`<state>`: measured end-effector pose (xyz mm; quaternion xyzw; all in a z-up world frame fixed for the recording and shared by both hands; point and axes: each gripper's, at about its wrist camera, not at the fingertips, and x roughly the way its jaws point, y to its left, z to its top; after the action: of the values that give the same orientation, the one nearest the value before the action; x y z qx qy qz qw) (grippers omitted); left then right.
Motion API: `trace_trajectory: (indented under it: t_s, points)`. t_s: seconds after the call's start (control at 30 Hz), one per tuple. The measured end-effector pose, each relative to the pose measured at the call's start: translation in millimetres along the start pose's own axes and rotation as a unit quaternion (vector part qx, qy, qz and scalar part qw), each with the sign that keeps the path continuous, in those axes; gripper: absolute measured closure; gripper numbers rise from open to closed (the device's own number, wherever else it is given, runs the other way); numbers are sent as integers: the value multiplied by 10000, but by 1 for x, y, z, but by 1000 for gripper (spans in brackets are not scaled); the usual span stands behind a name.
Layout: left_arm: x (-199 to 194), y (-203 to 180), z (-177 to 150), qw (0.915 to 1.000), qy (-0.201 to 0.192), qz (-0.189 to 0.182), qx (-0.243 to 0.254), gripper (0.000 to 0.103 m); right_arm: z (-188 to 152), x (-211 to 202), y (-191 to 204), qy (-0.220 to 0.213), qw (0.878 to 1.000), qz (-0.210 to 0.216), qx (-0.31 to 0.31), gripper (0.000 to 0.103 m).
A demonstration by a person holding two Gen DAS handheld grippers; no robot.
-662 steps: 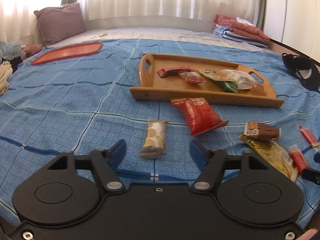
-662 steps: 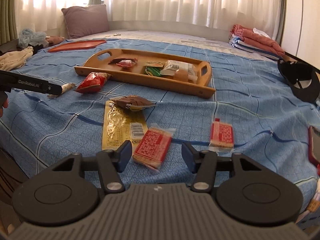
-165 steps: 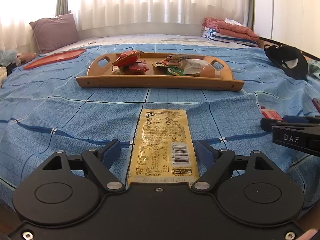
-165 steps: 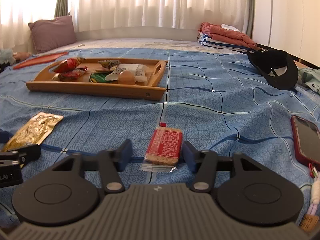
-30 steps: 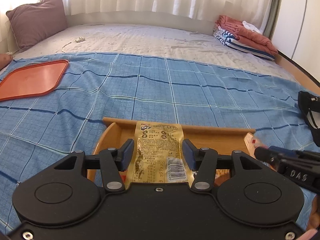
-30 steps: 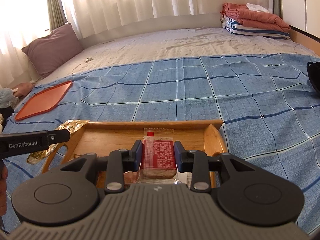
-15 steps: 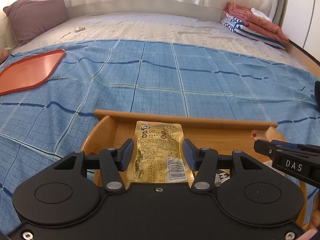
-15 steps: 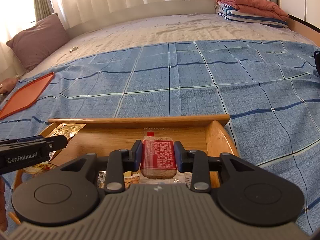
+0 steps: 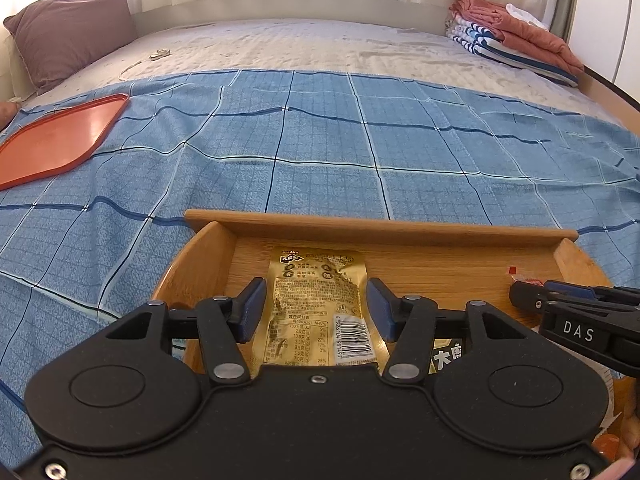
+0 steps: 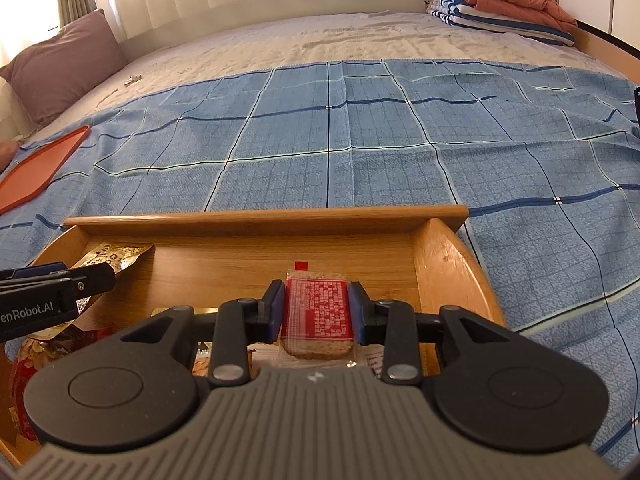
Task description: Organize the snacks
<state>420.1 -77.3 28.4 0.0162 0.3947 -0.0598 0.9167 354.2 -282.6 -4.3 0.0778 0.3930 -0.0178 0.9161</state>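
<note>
A wooden tray point(image 9: 384, 231) point(image 10: 264, 216) lies on the blue checked blanket, with several snacks inside. My left gripper point(image 9: 316, 310) hangs over the tray's left end with a gold snack packet point(image 9: 318, 300) between its fingers; there is a small gap on each side of the packet, so the jaws stand open. My right gripper point(image 10: 316, 310) is shut on a red wafer packet point(image 10: 316, 310) over the tray's right end. Each gripper shows in the other's view: the right one in the left wrist view point(image 9: 576, 316), the left one in the right wrist view point(image 10: 56, 292).
An orange tray point(image 9: 56, 140) point(image 10: 36, 168) lies on the blanket to the left. A purple pillow point(image 9: 68, 36) sits at the back left. Folded towels point(image 9: 516, 44) are stacked at the back right. Other snack packets point(image 10: 24, 364) fill the tray's near part.
Both grippers have moved lower and closer over the tray. The left gripper's fingers have spread a little away from the gold packet. The right gripper still grips the red packet.
</note>
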Motion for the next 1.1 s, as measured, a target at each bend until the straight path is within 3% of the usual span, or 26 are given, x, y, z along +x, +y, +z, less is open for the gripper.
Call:
trace_trajectory:
  t_s: [0.1,0.13,0.23,0.3,0.37,0.67,1.1]
  points:
    - [-1,0,0,10000,-21,35,-10,48,0,0,1,-3,10000,-10,-41,61]
    - [-2,0,0,10000,-13,64,-15,47,0,-1,2,-44,10000,-13,-41,46]
    - [-5,-2,-1,9999,21,114,17,44,1,-8,0,-183,9998,18,70,34]
    - [-10,-2,-1,9999,-15,143,48,35,2,-13,-1,-200,9997,43,93,34]
    - [-18,-2,-1,9999,-60,143,51,20,2,-19,-1,-243,9997,18,66,33]
    - [-66,0,-1,9993,-330,166,5,16,4,-68,6,-492,9987,120,-91,28]
    - [-170,6,-19,9975,-705,1,-55,14,-9,-155,27,-805,9960,261,-288,27]
